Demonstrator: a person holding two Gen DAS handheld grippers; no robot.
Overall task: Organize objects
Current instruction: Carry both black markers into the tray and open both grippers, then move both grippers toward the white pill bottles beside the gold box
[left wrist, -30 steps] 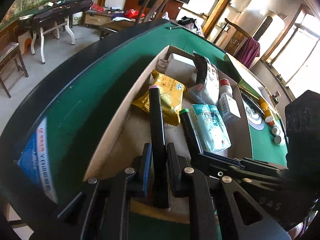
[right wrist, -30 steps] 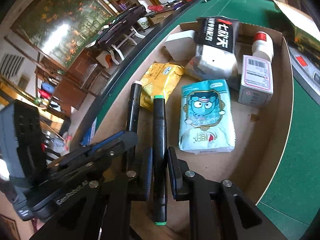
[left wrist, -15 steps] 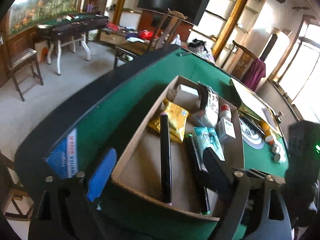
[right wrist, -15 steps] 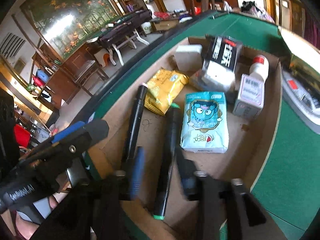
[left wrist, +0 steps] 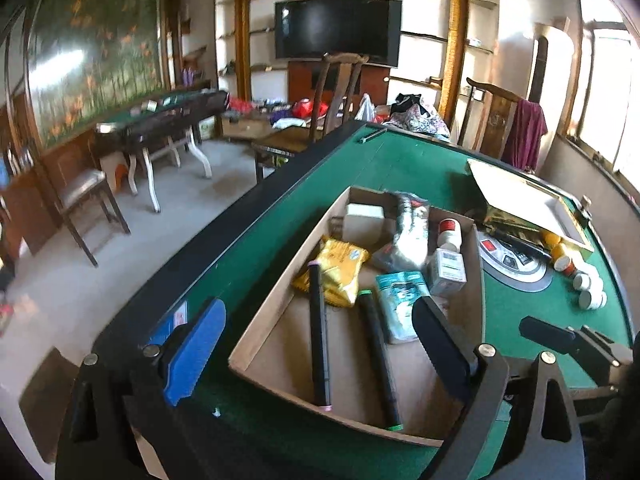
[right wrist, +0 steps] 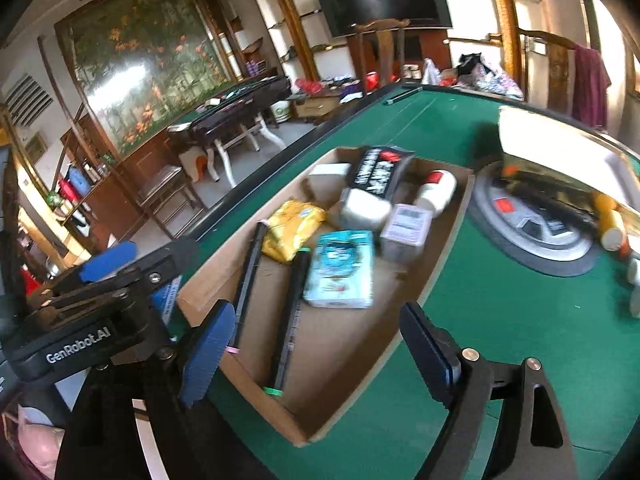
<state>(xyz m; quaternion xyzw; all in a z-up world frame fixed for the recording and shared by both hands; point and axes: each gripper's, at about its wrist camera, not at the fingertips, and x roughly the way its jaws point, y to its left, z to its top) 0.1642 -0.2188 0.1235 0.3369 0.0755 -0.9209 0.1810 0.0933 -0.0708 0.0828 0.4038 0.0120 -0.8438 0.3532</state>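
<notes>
A shallow cardboard box lies on the green table. In it, side by side, are a black marker with pink ends and a black marker with green ends. Beyond them are a yellow packet, a teal packet, a small white carton, a red-capped bottle and a black-and-white pouch. My left gripper hangs above the box's near end, jaws opening, nothing between them. My right gripper is the same, beside it.
A round grey panel sits in the table's middle, with small bottles and an open gold-sided tray to the right. The table's black rim runs along the left. Chairs and another table stand across the room.
Both grippers were shut on a marker each inside the box. They let go, opened wide, and rose and drew back; the markers lie in the box.
</notes>
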